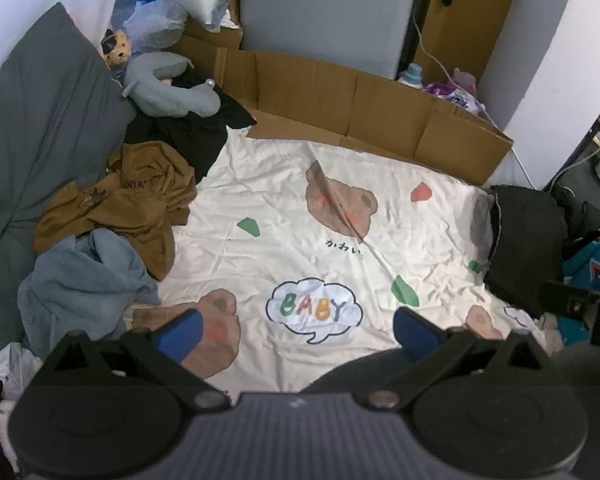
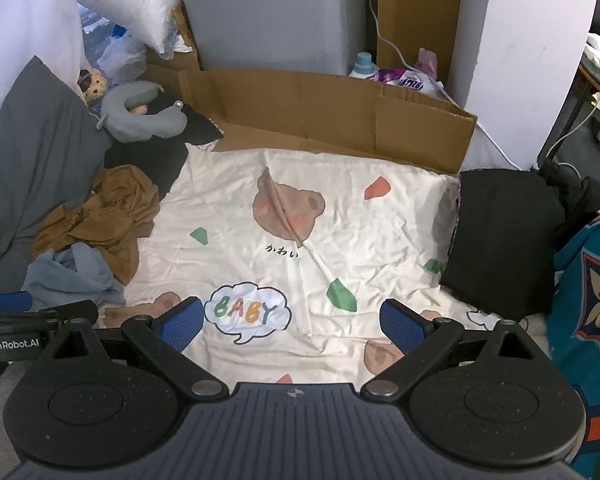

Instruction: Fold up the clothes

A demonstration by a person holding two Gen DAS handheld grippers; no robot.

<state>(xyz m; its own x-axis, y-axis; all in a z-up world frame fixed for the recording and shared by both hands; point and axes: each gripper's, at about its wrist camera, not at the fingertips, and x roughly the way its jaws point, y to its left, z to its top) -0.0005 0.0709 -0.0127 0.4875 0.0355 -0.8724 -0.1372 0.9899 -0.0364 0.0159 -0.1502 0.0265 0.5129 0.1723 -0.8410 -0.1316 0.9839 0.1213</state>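
A crumpled pile of clothes lies at the left of the bed: a brown garment (image 1: pixel 116 208) (image 2: pixel 100 216), a light blue one (image 1: pixel 80 276) (image 2: pixel 68 276) in front of it, and a black one (image 1: pixel 188 132) (image 2: pixel 148 152) behind. A folded black garment (image 1: pixel 524 240) (image 2: pixel 504 236) rests at the right edge. My left gripper (image 1: pixel 296 332) hangs open above the cream bear-print sheet (image 1: pixel 300 208) (image 2: pixel 360 240), holding nothing. My right gripper (image 2: pixel 292 324) is open too, over the same sheet near the "BABY" bubble (image 2: pixel 248 314). The left gripper's side shows at the left edge of the right wrist view.
A grey pillow (image 1: pixel 32 128) lines the left side, with a grey neck pillow (image 1: pixel 168 88) and a small plush toy (image 1: pixel 118 50) behind the pile. A flattened cardboard sheet (image 1: pixel 380 112) borders the far edge. Teal patterned fabric (image 2: pixel 592 300) sits at the right.
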